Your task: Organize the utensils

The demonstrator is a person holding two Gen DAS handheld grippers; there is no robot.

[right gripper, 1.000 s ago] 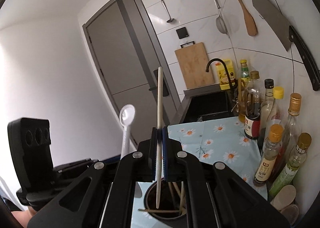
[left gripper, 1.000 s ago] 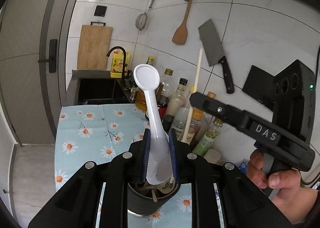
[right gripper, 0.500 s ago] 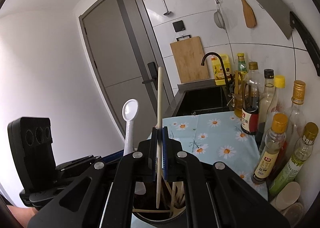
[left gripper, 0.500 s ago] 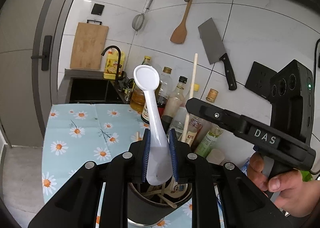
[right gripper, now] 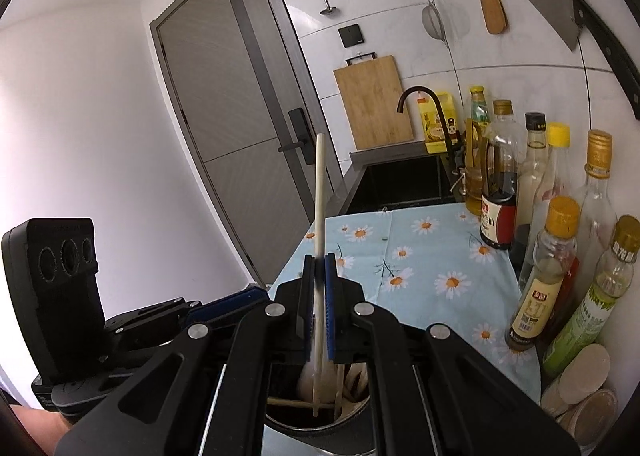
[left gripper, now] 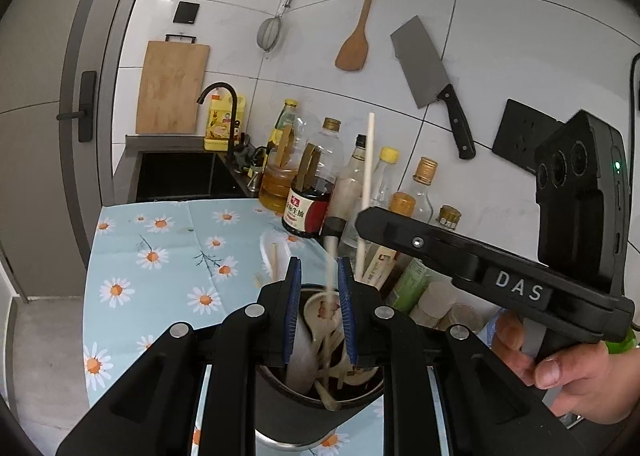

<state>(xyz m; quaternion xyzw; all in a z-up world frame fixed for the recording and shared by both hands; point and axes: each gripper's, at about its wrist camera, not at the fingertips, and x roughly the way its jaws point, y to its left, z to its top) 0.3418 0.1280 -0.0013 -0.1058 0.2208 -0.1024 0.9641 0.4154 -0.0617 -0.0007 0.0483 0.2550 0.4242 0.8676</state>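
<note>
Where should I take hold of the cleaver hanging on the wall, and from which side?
Take the cleaver by its black handle, coming straight at the wall from the front. It hangs flat on the tiles, blade up, handle slanting down to the right, so only the handle is safe.

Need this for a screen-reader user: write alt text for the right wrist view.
The right gripper is shut on a pale chopstick, held upright with its lower tip inside a dark utensil pot. Bottles stand along a daisy-print cloth at right.
</note>
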